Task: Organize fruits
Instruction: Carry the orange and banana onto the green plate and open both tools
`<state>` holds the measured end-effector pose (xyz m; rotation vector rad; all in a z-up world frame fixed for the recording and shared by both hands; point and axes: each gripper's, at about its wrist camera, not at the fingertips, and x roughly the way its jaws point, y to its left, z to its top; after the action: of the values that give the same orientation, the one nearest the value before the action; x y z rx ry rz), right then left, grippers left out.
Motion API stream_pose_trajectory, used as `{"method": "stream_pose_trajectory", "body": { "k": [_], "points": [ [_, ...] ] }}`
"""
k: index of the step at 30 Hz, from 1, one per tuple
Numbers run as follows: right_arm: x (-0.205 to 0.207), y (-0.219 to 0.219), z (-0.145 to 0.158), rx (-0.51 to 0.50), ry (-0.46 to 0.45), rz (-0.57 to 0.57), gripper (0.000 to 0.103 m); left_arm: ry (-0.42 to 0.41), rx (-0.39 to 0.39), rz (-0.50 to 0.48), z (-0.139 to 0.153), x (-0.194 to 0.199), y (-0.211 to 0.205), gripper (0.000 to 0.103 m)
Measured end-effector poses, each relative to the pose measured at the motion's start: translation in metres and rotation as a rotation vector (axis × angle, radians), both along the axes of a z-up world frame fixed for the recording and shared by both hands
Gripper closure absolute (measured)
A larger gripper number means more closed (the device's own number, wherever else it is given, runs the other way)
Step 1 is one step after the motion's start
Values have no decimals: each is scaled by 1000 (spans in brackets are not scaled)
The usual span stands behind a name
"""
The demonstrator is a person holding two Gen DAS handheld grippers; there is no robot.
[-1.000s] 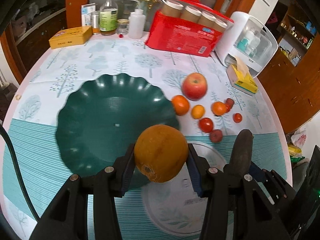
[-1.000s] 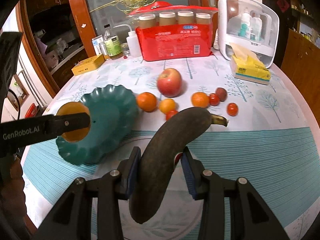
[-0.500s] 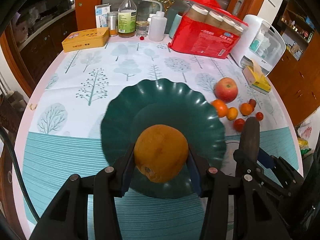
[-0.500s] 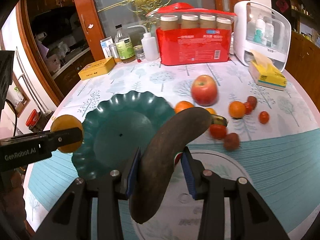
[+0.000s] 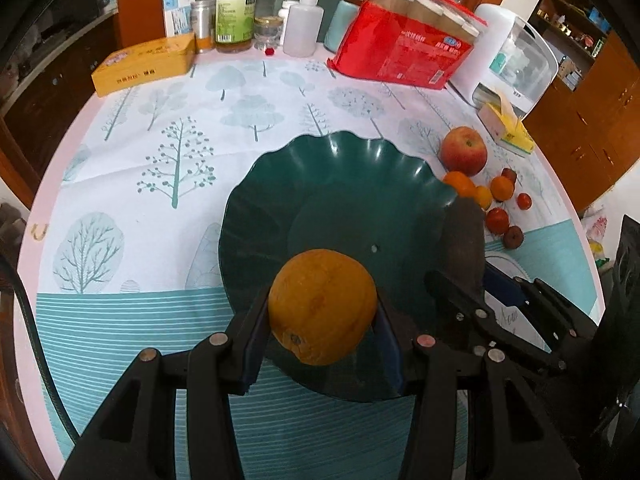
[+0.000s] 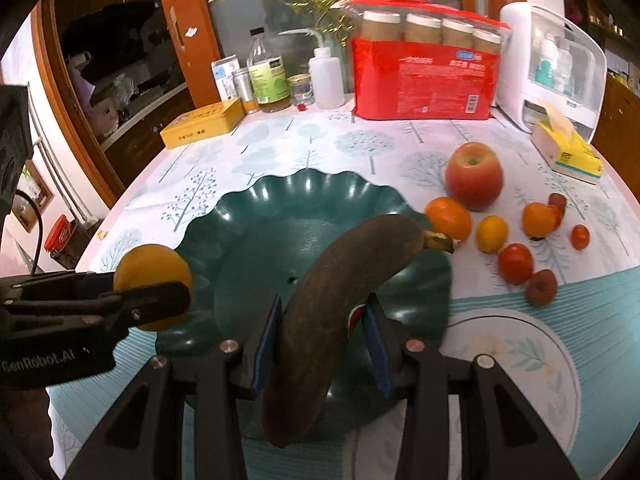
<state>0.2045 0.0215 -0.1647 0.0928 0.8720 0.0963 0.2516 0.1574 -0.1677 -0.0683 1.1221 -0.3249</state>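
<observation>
My left gripper (image 5: 322, 336) is shut on a large orange (image 5: 322, 306) and holds it over the near rim of the dark green scalloped plate (image 5: 340, 184). My right gripper (image 6: 322, 336) is shut on a brown overripe banana (image 6: 344, 304), held over the plate's (image 6: 280, 216) right half. The banana also shows in the left wrist view (image 5: 462, 244); the orange shows in the right wrist view (image 6: 154, 268). An apple (image 6: 474, 174), tangerines (image 6: 448, 218) and small tomatoes (image 6: 515, 262) lie on the cloth right of the plate.
A red package of jars (image 6: 424, 72), bottles (image 6: 268, 76), a yellow tin (image 6: 202, 122), a white appliance (image 6: 554, 64) and a tissue box (image 6: 568, 152) stand along the back of the round table. A white patterned plate (image 6: 520, 380) lies at the near right.
Both grippers have moved left and in over the green plate, carrying the orange and the banana. The plate now sits under both fruits; the loose fruits lie further right in view.
</observation>
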Motion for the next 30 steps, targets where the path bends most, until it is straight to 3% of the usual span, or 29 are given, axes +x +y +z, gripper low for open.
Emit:
{"method": "stream_pose_trajectory", "body": {
  "k": [9,12,14,16,18,30],
  "points": [
    [9,13,-13,-21,37,11,61,40,8,2,-14,5,4,56],
    [7,15,-7,-39,-3,11,59,64,25,16,-16,5,6,55],
    [6,18,-2,-71,-13,18,54,66,25,27,-14,4,9,51],
    [4,17,3,-74,-16,8,52,34,13,45,-5,0,14,34],
    [0,13,7,-55,-13,-11,51,0,14,47,4,-6,16,27],
    [-47,-4,12,32,39,-105,51,15,4,12,22,-47,12,25]
  ]
}}
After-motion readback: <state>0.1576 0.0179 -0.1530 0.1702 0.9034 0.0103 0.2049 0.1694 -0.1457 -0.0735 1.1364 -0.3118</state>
